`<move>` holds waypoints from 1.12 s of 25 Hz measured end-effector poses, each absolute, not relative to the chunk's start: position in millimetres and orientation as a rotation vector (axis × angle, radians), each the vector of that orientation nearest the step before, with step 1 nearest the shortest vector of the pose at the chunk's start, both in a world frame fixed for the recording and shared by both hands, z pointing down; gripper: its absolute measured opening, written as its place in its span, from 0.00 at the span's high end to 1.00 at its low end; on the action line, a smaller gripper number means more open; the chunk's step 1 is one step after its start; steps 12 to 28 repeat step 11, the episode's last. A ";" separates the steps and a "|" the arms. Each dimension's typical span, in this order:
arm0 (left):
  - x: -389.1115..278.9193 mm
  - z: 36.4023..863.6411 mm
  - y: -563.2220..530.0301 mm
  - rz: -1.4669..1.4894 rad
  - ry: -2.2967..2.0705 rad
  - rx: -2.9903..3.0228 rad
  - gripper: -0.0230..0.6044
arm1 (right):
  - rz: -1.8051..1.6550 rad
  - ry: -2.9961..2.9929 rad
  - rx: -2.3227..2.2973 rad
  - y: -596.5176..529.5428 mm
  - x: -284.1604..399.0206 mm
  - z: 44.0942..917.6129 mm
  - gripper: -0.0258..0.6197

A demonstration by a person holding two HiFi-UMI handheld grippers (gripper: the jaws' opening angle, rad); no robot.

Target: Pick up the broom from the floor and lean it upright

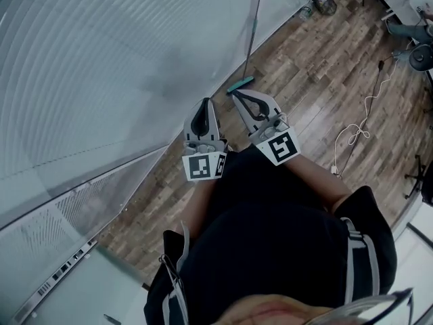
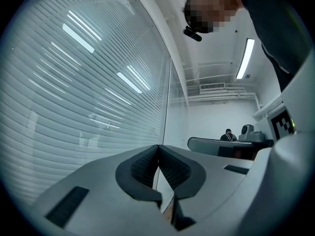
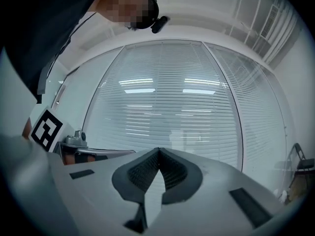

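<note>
The broom (image 1: 252, 32) stands upright against the glass wall, its thin grey handle running up the pane and its teal head (image 1: 240, 84) on the wood floor. Both grippers are held in front of the person's waist, a short way from the broom head and touching nothing. My left gripper (image 1: 205, 102) is shut and empty; in the left gripper view its jaws (image 2: 158, 147) meet at the tips. My right gripper (image 1: 237, 95) is also shut and empty, with the tips (image 3: 158, 150) together. It points at the blinds.
The glass wall with blinds (image 1: 101, 80) fills the left side. A white cable (image 1: 355, 134) snakes over the floor at right. Chair bases (image 1: 421, 56) and small items (image 1: 325, 2) stand at the far end. A seated person (image 2: 228, 135) shows far off.
</note>
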State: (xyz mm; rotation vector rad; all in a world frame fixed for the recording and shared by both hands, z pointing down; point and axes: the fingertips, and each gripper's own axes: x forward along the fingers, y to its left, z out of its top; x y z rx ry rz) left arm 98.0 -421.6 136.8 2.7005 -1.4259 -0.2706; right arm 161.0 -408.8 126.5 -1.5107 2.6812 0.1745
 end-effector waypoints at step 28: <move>75.4 129.4 -406.6 -0.330 -1.380 2.738 0.93 | 0.211 2.665 -1.572 -393.7 132.0 128.7 0.93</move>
